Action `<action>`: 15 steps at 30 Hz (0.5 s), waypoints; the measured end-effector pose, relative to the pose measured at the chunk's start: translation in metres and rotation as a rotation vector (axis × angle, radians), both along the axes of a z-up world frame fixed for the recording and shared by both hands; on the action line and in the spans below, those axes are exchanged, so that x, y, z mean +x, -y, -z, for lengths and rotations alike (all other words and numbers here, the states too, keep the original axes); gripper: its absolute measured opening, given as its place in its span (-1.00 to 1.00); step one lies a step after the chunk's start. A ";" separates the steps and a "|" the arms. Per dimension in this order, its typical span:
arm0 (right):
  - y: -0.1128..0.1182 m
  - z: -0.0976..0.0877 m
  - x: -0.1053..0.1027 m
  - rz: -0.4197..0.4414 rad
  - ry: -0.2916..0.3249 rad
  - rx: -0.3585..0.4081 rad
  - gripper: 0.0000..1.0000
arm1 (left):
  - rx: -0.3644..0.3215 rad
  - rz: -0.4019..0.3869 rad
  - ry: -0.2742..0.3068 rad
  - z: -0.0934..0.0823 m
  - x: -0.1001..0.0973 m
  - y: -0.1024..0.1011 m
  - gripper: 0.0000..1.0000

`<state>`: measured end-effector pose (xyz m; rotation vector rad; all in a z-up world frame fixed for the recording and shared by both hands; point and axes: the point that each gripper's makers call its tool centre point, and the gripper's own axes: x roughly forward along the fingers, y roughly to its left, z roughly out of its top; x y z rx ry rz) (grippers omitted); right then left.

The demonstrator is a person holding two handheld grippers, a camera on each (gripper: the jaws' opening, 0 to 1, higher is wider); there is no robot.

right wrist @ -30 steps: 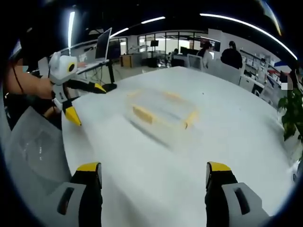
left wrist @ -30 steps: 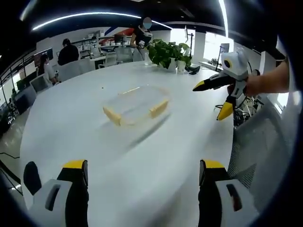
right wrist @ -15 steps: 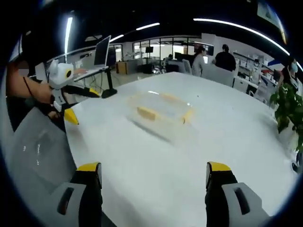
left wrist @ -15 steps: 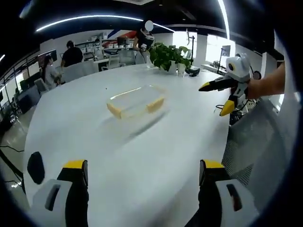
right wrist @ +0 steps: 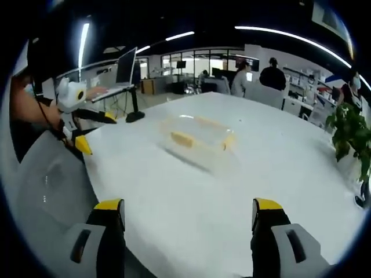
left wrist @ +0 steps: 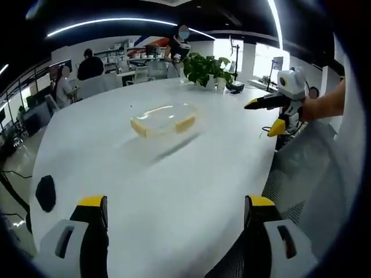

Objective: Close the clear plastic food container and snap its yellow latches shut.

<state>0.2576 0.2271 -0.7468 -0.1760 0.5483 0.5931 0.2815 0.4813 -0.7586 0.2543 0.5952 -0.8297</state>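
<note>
You have bright overhead strip lights (left wrist: 110, 22), window glare far right, a soft shadow beside the motion-blurred container (left wrist: 163, 120), and strong fisheye bending at edges.

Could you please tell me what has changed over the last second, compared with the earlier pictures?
Both grippers have drawn back from the container: it looks smaller and farther off in both views, and more table edge shows below. The left gripper and right gripper both kept their jaws apart; nothing was grasped or released. The container seems to rest at the same spot on the white table, near the potted plant.
</note>
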 end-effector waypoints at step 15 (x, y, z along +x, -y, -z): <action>0.004 0.003 -0.006 0.029 0.010 0.014 0.81 | -0.005 -0.022 0.026 0.001 -0.009 -0.013 0.98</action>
